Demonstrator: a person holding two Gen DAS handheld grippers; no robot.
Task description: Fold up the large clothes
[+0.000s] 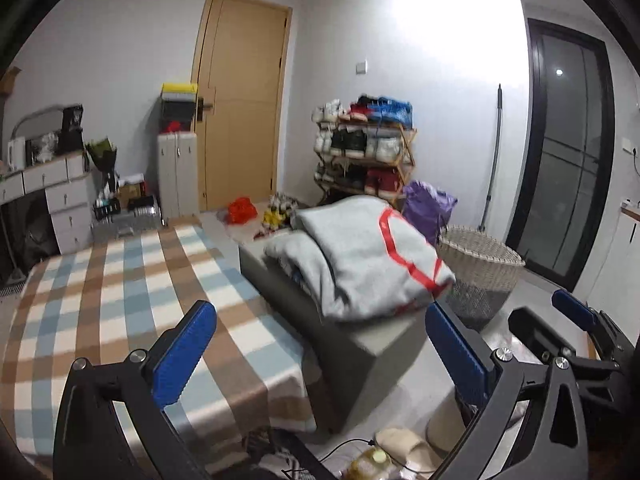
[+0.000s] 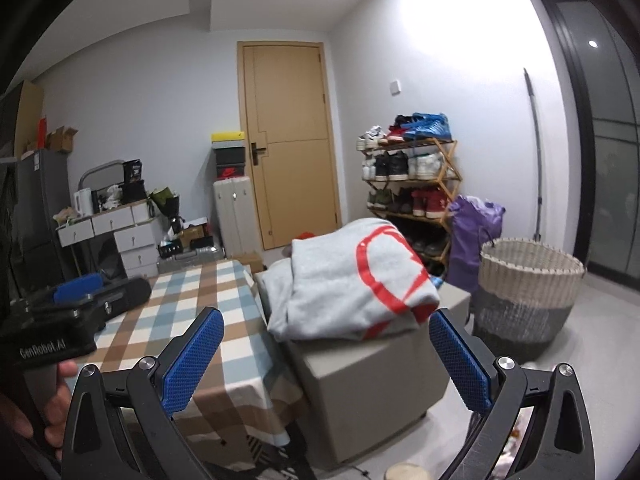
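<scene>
Left tool [image 1: 320, 354]: nearest the left wrist camera, its two blue-padded fingers [image 1: 184, 354] stand wide apart with nothing between them, above the edge of the table and the floor beside it.
Right tool [image 2: 326, 358]: jaws also spread wide and empty, pointing toward the grey ottoman; in the left wrist view it shows at the lower right edge [image 1: 568, 316].
Hand [image 2: 52, 400]: a person's fingers wrap the left tool's handle at the lower left of the right wrist view.
Folded sweatshirt [image 1: 368, 256]: light grey with a red printed outline, lying folded on top of the stack on the ottoman, apart from both tools.
Second grey garment [image 1: 296, 256]: folded under the sweatshirt, its edge sticking out on the left side.
Ottoman [image 2: 360, 392]: grey block standing on the floor, just beside the table's right edge.
Table [image 1: 120, 320]: covered with a blue, brown and white checked cloth, bare where it shows.
Woven basket [image 2: 528, 288]: pale top and grey base, on the floor to the right of the ottoman.
Purple bag [image 2: 472, 224]: behind the basket, beside the shoe rack.
Shoe rack [image 2: 412, 176]: wooden, filled with sneakers, against the back wall.
Door [image 2: 288, 140]: tan, closed, at the back of the room.
Slipper [image 1: 404, 448]: beige, on the floor below the left tool.
</scene>
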